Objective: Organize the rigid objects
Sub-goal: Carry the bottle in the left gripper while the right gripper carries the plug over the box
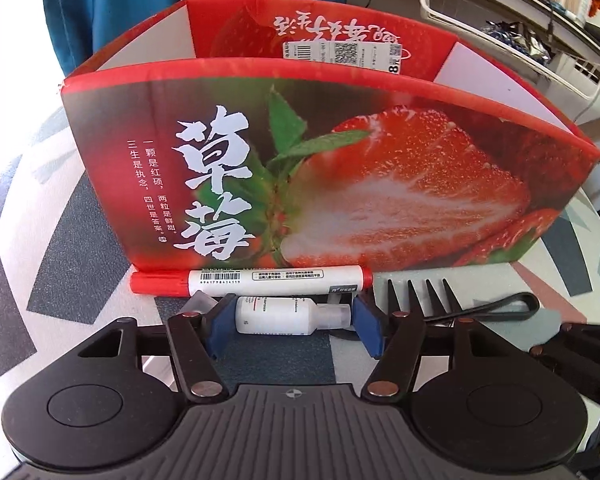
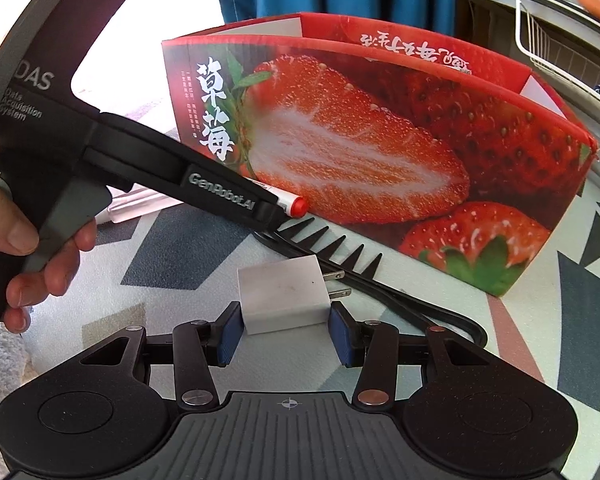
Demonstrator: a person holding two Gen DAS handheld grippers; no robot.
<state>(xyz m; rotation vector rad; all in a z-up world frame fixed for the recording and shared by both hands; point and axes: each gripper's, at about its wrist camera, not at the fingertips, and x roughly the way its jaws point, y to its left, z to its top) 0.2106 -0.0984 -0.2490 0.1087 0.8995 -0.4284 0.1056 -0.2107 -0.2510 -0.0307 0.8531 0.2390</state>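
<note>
A small white bottle (image 1: 276,316) lies on its side, crosswise between the blue pads (image 1: 220,328) of my left gripper (image 1: 292,322). The jaws stand open around it, close to both of its ends. Just beyond it a white marker (image 1: 256,278) with a red cap lies along the foot of the red strawberry box (image 1: 340,168). A black wide-tooth comb (image 1: 440,300) lies to the right. My right gripper (image 2: 286,330) is shut on a white plug adapter (image 2: 284,292), prongs pointing at the comb (image 2: 340,248). The left gripper (image 2: 274,216) reaches in beside the marker (image 2: 294,204); the bottle is hidden there.
The open-topped strawberry box (image 2: 380,152) stands upright on a tablecloth (image 2: 180,264) with a geometric pattern. A hand (image 2: 40,248) holds the left tool. A white wire rack (image 1: 520,40) and a blue curtain (image 1: 180,0) are behind the table.
</note>
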